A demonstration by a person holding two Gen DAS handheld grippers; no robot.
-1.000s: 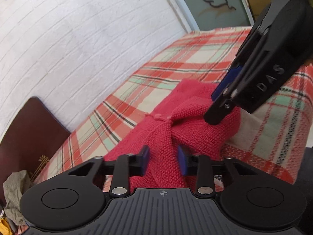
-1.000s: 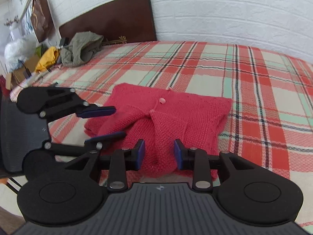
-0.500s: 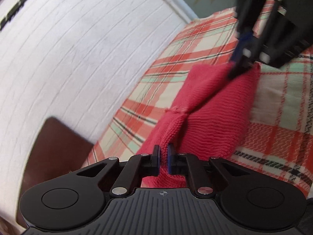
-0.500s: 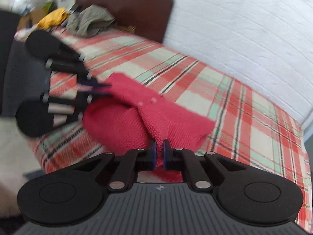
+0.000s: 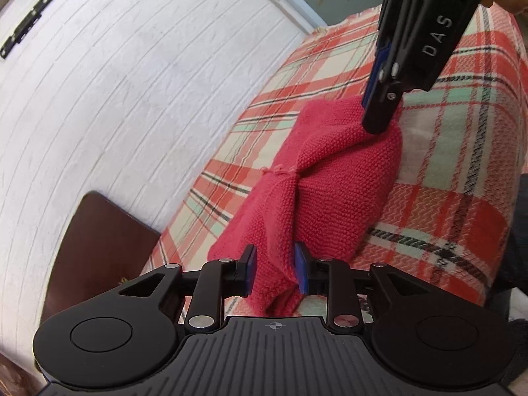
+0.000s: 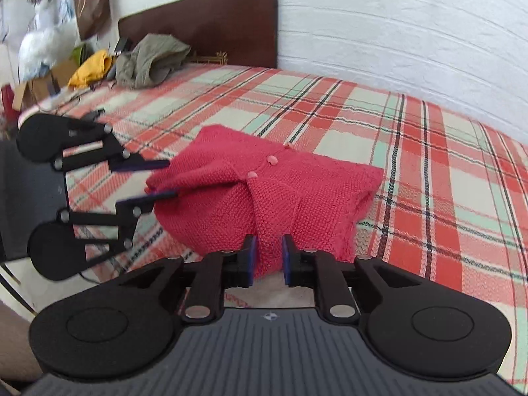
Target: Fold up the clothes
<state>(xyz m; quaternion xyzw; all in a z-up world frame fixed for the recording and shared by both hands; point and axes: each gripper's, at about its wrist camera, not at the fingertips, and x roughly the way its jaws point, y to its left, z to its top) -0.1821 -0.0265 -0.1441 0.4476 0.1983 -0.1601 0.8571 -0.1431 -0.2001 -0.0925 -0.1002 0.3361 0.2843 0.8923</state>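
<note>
Holding a gripper at each end of the red knitted cardigan (image 6: 280, 198), you have it bunched into a folded bundle near the front edge of the plaid bedspread (image 6: 429, 151). Your left gripper (image 5: 274, 269) has a fold of the knit between its blue pads (image 5: 301, 272); the jaws are opening, a gap shows beside the left pad, and the cloth only brushes the right one, so this end is released rather than pinched. Your right gripper (image 6: 267, 257) sits at the near right end of the bundle with a ridge of knit between its pads; its jaws are opening too, and slivers of gap show on both sides of the cloth. Seen from the right wrist, your left gripper (image 6: 161, 180) reaches in from the left with its fingers either side of the bundle's left corner. Three small buttons (image 6: 272, 159) run along the top of the cardigan. Far behind, an olive garment (image 6: 151, 59) and a yellow one (image 6: 90, 69) lie by the dark headboard (image 6: 204, 23), against the white brick wall (image 6: 396, 16).
</note>
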